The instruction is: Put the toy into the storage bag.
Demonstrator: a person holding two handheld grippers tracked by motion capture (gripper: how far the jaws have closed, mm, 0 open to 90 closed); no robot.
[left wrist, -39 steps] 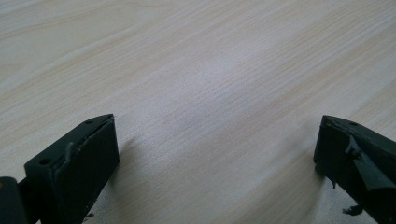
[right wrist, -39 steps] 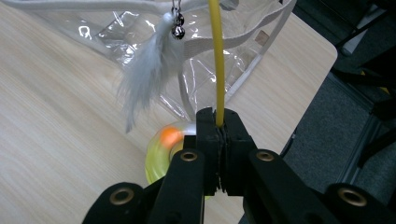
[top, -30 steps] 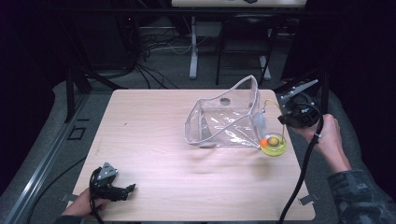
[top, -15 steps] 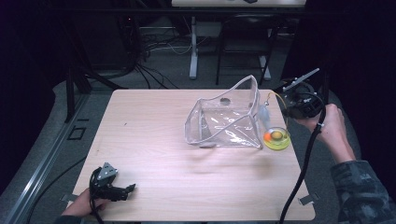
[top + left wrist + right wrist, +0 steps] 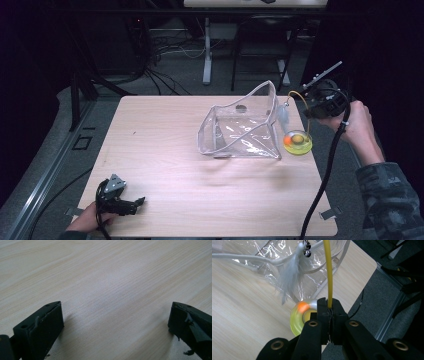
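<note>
The right tool clamps a yellow wand whose feather hangs beside a clear pouch; no lettering seems legible. The left tool rests released on the worktop.

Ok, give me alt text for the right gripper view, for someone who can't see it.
The right gripper is shut on a thin yellow wand, from which a white feather and small bells dangle. Behind are a yellow suction-cup base, a clear plastic bag and the wooden table.
</note>
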